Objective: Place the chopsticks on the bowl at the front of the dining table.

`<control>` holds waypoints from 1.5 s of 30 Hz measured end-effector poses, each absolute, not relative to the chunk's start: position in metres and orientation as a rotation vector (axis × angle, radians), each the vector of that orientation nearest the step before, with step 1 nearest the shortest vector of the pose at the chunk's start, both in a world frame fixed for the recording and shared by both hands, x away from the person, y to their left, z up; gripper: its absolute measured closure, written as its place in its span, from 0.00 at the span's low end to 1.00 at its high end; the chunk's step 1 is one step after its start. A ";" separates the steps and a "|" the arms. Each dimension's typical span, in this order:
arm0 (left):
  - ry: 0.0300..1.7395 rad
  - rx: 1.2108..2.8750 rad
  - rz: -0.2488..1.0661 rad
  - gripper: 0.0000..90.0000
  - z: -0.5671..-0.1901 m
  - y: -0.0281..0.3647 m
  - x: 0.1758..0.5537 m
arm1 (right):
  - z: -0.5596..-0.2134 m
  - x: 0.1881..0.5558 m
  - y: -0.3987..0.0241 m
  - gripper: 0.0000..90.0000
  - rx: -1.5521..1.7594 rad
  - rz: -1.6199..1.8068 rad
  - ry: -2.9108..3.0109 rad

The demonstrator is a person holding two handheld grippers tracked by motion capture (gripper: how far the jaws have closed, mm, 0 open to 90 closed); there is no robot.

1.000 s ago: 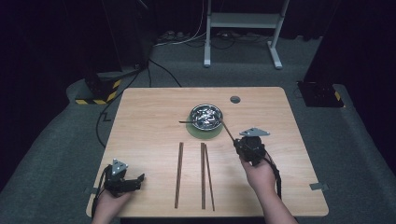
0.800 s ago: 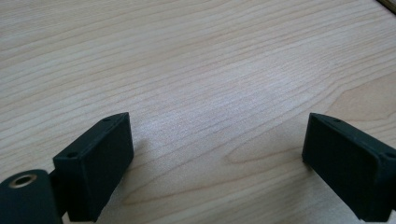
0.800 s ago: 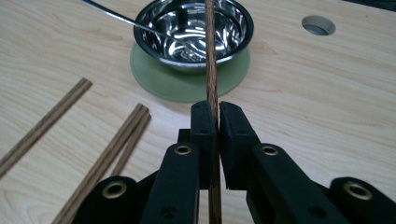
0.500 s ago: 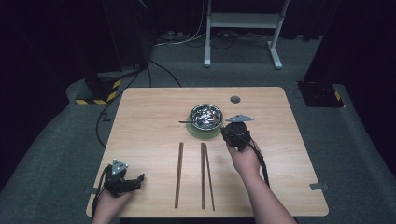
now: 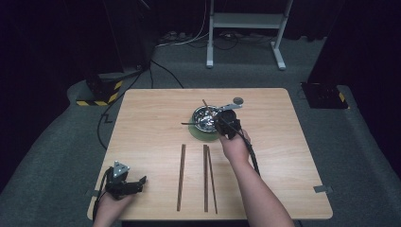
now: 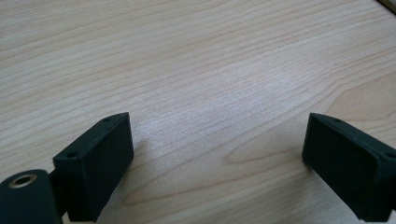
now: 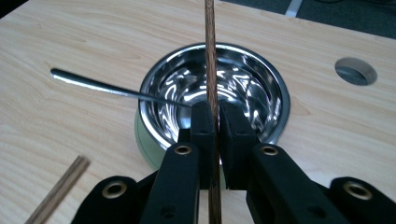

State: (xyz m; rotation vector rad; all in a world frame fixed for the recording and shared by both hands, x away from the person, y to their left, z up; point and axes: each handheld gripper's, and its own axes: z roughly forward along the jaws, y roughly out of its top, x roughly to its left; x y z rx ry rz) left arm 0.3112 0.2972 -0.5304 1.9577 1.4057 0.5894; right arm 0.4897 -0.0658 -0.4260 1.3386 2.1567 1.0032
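Note:
A steel bowl [image 5: 204,118] [image 7: 261,88] stands on a green base [image 5: 202,135] at the table's middle, with a metal spoon [image 5: 189,124] [image 7: 93,85] lying in it, handle pointing left. My right gripper [image 5: 221,123] [image 7: 214,116] hovers at the bowl's right rim, shut on a brown chopstick [image 5: 208,108] [image 7: 210,56] that slants over the bowl. Three more chopsticks [image 5: 205,177] lie side by side nearer the front. My left gripper [image 5: 137,182] [image 6: 217,154] rests at the front left corner, open, with bare wood between its jaws.
The wooden table [image 5: 151,123] has a round cable hole [image 5: 238,100] [image 7: 356,71] behind the bowl. One end of a loose chopstick [image 7: 58,193] shows at the lower left of the right gripper view. Grey carpet, cables and a white stand leg [image 5: 279,56] lie beyond.
My right gripper has carried the chopstick leftward and away from me, from beside the bowl to its right rim. The left gripper has stayed put.

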 end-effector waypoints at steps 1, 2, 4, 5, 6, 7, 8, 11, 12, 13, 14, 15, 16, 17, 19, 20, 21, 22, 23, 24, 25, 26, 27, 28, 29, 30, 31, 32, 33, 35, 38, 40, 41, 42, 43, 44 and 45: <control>1.405 1.958 0.589 0.10 -0.530 0.297 0.311 | -0.426 0.492 -0.063 0.94 1.339 1.001 2.156; 1.404 1.959 0.589 0.10 -0.530 0.297 0.311 | -0.427 0.495 -0.060 0.94 1.331 0.997 2.156; 1.403 1.960 0.589 0.10 -0.530 0.297 0.311 | -0.429 0.504 -0.053 0.94 1.344 0.988 2.158; 1.401 1.961 0.588 0.10 -0.530 0.297 0.311 | -0.430 0.507 -0.051 0.94 1.349 0.985 2.163; 1.401 1.961 0.588 0.10 -0.530 0.297 0.311 | -0.430 0.507 -0.051 0.94 1.349 0.985 2.163; 1.400 1.961 0.588 0.10 -0.530 0.297 0.311 | -0.431 0.510 -0.048 0.94 1.353 0.983 2.159; 1.400 1.962 0.588 0.10 -0.530 0.297 0.311 | -0.432 0.513 -0.045 0.94 1.357 0.979 2.162; 1.400 1.962 0.590 0.10 -0.530 0.297 0.312 | -0.435 0.520 -0.038 0.94 1.361 0.974 2.160; 1.399 1.963 0.592 0.10 -0.530 0.297 0.312 | -0.435 0.523 -0.036 0.94 1.360 0.971 2.158; 1.400 1.963 0.591 0.10 -0.530 0.297 0.312 | -0.437 0.525 -0.035 0.94 1.357 0.969 2.155; 1.399 1.968 0.592 0.10 -0.530 0.298 0.312 | -0.438 0.527 -0.034 0.94 1.361 0.965 2.159; 1.400 1.964 0.591 0.10 -0.530 0.297 0.312 | -0.439 0.529 -0.032 0.94 1.372 0.960 2.155; 1.400 1.964 0.591 0.10 -0.530 0.297 0.312 | -0.440 0.532 -0.031 0.94 1.374 0.950 2.159; 1.400 1.964 0.591 0.10 -0.530 0.297 0.312 | -0.441 0.534 -0.030 0.94 1.372 0.953 2.154; 1.399 1.964 0.592 0.10 -0.530 0.297 0.312 | -0.443 0.538 -0.029 0.94 1.387 0.950 2.150; 1.399 1.963 0.591 0.10 -0.530 0.297 0.312 | -0.445 0.540 -0.029 0.94 1.395 0.948 2.150; 1.399 1.964 0.591 0.10 -0.530 0.297 0.312 | -0.446 0.542 -0.028 0.94 1.398 0.941 2.155; 1.398 1.964 0.591 0.10 -0.530 0.297 0.312 | -0.448 0.543 -0.028 0.94 1.407 0.935 2.159; 1.397 1.964 0.591 0.10 -0.530 0.297 0.312 | -0.449 0.544 -0.027 0.94 1.410 0.929 2.160; 1.397 1.965 0.591 0.10 -0.530 0.298 0.312 | -0.450 0.545 -0.026 0.94 1.411 0.926 2.163; 1.398 1.964 0.590 0.10 -0.530 0.297 0.312 | -0.452 0.547 -0.025 0.94 1.416 0.927 2.164; 1.398 1.965 0.592 0.10 -0.530 0.298 0.312 | -0.452 0.547 -0.024 0.94 1.419 0.923 2.168; 1.397 1.964 0.591 0.10 -0.530 0.297 0.312 | -0.453 0.548 -0.023 0.94 1.418 0.924 2.168; 1.397 1.964 0.591 0.10 -0.530 0.297 0.312 | -0.453 0.549 -0.022 0.94 1.421 0.922 2.173; 1.396 1.964 0.591 0.10 -0.530 0.298 0.312 | -0.454 0.549 -0.021 0.94 1.420 0.922 2.174; 1.397 1.964 0.591 0.10 -0.530 0.298 0.312 | -0.454 0.550 -0.019 0.94 1.424 0.922 2.174; 1.395 1.966 0.590 0.10 -0.530 0.298 0.312 | -0.455 0.550 -0.018 0.94 1.422 0.918 2.180; 1.395 1.967 0.590 0.10 -0.530 0.298 0.312 | -0.456 0.551 -0.016 0.94 1.421 0.912 2.179; 1.395 1.968 0.590 0.10 -0.530 0.298 0.312 | -0.457 0.552 -0.015 0.94 1.420 0.908 2.185; 1.395 1.966 0.590 0.10 -0.530 0.298 0.312 | -0.458 0.553 -0.013 0.94 1.422 0.904 2.188; 1.396 1.964 0.589 0.10 -0.530 0.297 0.312 | -0.459 0.554 -0.011 0.94 1.428 0.898 2.192; 1.395 1.966 0.590 0.10 -0.530 0.297 0.312 | -0.460 0.555 -0.011 0.94 1.427 0.899 2.189; 1.395 1.967 0.590 0.10 -0.530 0.297 0.312 | -0.461 0.555 -0.010 0.94 1.432 0.897 2.189; 1.394 1.967 0.590 0.10 -0.530 0.298 0.312 | -0.461 0.555 -0.010 0.94 1.433 0.895 2.189; 1.394 1.968 0.590 0.10 -0.530 0.298 0.312 | -0.462 0.556 -0.010 0.94 1.438 0.896 2.186; 1.394 1.967 0.590 0.10 -0.530 0.298 0.312 | -0.462 0.556 -0.010 0.94 1.441 0.898 2.192; 1.393 1.968 0.589 0.10 -0.530 0.298 0.312 | -0.463 0.556 -0.010 0.94 1.437 0.897 2.190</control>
